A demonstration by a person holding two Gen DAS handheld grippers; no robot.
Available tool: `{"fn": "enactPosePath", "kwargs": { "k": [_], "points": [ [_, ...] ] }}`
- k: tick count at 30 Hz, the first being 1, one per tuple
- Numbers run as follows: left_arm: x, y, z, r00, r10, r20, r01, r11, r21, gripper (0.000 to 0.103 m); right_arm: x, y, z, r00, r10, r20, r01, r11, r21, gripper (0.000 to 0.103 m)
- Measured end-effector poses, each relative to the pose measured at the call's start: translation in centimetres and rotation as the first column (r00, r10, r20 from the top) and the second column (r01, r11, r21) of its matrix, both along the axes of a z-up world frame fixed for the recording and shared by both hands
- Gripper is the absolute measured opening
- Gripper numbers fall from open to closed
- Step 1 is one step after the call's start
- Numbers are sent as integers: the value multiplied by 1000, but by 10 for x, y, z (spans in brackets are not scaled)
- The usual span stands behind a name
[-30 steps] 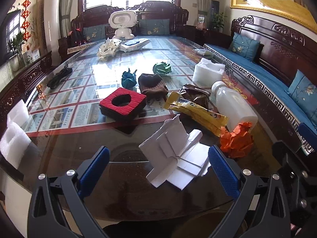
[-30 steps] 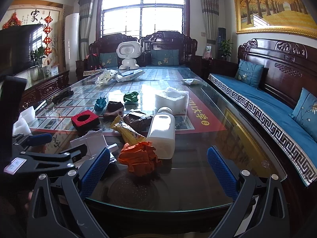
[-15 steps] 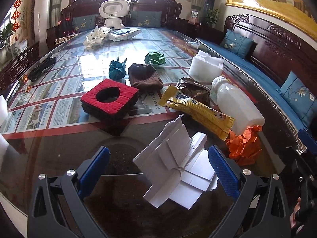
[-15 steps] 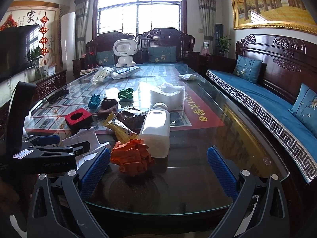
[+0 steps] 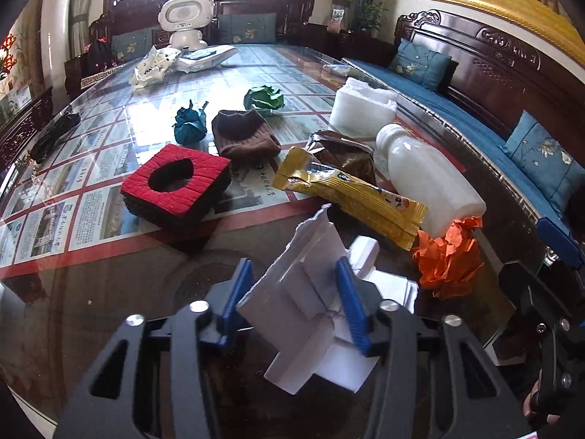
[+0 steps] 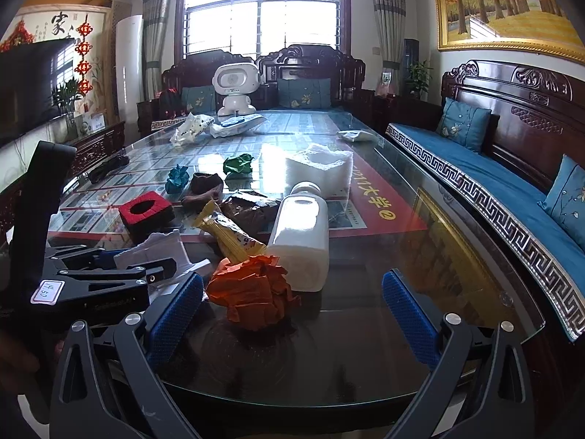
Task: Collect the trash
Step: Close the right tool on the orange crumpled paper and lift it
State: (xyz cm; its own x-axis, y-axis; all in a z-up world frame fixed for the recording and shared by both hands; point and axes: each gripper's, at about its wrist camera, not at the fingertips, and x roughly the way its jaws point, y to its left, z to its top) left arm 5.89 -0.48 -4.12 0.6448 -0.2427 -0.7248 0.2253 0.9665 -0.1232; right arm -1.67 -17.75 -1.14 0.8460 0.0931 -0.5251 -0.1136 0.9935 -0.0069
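My left gripper (image 5: 292,301) is shut on a folded white cardboard piece (image 5: 310,314) at the near end of the glass table (image 5: 109,311); it also shows in the right wrist view (image 6: 157,252). Beside it lie a crumpled orange paper (image 5: 449,259), a yellow wrapper (image 5: 351,194), a white plastic bottle (image 5: 427,179) and a brown wrapper (image 5: 343,153). My right gripper (image 6: 292,311) is open and empty, with the orange paper (image 6: 252,285) just in front, toward its left finger.
A red and black tissue holder (image 5: 175,183), a brown cloth (image 5: 245,135), teal (image 5: 188,124) and green (image 5: 264,98) paper balls and a white foam block (image 5: 362,106) lie farther back. A white toy robot (image 5: 184,18) stands at the far end. A blue sofa (image 6: 493,190) runs along the right.
My left gripper moved forward and down over the white cardboard and closed on it. My right gripper drifted slightly closer to the orange paper and stayed open.
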Motion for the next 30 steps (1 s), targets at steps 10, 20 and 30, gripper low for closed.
{"fn": "enactPosePath", "kwargs": {
  "k": [10,20,30],
  "points": [
    [-10,-5,7,998,-58,36,58,998,-20,8,1,3,0,1000,4,-2,-4,1000,8,95],
    [-18,2,13,998,-37,52,38,999,-26,7,7,5,-7,999,15,-43,-13,999,44,95],
    [-20,10,9,999,-1,35,2,1000,-19,7,28,22,-20,996,19,-89,-18,1000,15,95]
  ]
}}
